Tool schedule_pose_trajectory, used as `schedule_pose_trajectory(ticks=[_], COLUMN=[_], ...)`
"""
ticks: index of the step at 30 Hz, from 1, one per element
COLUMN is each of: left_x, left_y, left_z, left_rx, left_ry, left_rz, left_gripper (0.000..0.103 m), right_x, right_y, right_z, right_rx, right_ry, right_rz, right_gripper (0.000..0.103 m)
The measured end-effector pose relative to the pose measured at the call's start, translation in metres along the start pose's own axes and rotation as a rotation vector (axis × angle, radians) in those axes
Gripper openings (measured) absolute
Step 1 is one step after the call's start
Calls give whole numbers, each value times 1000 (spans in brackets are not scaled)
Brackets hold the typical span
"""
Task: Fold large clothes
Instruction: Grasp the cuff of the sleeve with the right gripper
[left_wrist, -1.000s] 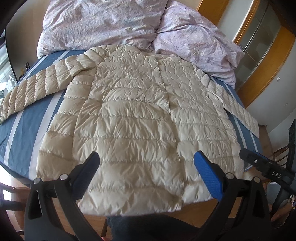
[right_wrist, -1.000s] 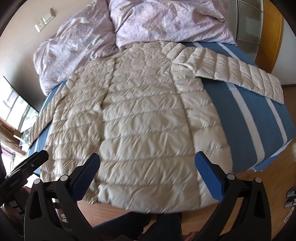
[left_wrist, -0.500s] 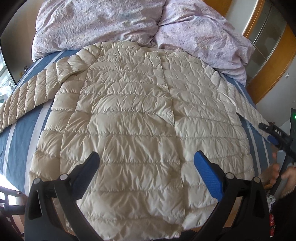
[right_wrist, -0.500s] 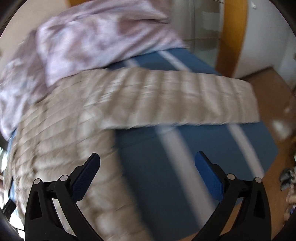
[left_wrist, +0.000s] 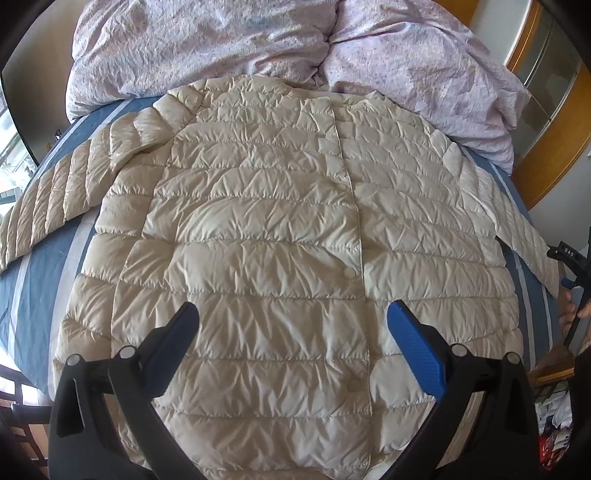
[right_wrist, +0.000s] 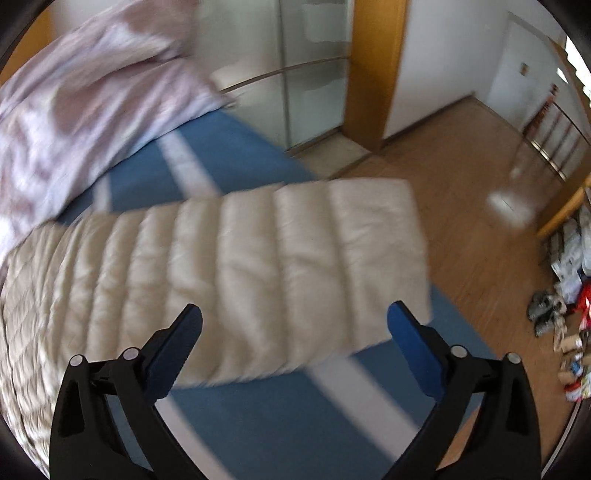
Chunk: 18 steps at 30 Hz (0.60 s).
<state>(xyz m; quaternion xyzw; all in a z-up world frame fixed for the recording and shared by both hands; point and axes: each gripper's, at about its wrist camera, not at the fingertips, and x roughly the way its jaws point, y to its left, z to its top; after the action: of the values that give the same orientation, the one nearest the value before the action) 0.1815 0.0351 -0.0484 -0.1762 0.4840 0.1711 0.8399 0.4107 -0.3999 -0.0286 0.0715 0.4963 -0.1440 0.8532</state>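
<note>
With its jaws spread wide and empty, the right gripper (right_wrist: 293, 332) has swung off the coat's body to its right sleeve (right_wrist: 258, 266), just ahead between the fingers — first fold likely imminent. The left gripper (left_wrist: 293, 332), equally agape, hovers over the cream puffer coat (left_wrist: 277, 240) flat on the bed (left_wrist: 33, 288).

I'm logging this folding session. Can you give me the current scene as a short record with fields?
garment: cream quilted jacket, spread flat, front up
surface: blue striped bed sheet
behind jacket: lilac duvet
right sleeve: stretched out sideways, cuff reaching the bed edge
left gripper: open, above the jacket's hem, holding nothing
right gripper: open, facing the sleeve cuff, holding nothing
folds made: none visible
</note>
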Motion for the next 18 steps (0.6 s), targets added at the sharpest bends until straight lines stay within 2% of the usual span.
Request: schedule_pose_trajectory(ticks=[5,10,14,17,18], left_x=[1,-2,-5,-5,-5], left_y=[1,4,7,8,8], left_z=[-5,-7,-9,-10,-11], left_rx=[-13,-27,-40,-46,-47], left_ry=[11,7,7,8,8], left_rz=[11,26,35,36,36], left_gripper=[101,101,101,101,101], right_x=[20,41,40,37,35], right_y=[-33,-61,-60,-54,-54], right_z=[18,21,19,16,16], right_rx=[86,175,125,73,71], right_ry=[41,113,112,89,80], right_rz=[-15,27,12,-21,-23], right_gripper=[88,79,76,61,49])
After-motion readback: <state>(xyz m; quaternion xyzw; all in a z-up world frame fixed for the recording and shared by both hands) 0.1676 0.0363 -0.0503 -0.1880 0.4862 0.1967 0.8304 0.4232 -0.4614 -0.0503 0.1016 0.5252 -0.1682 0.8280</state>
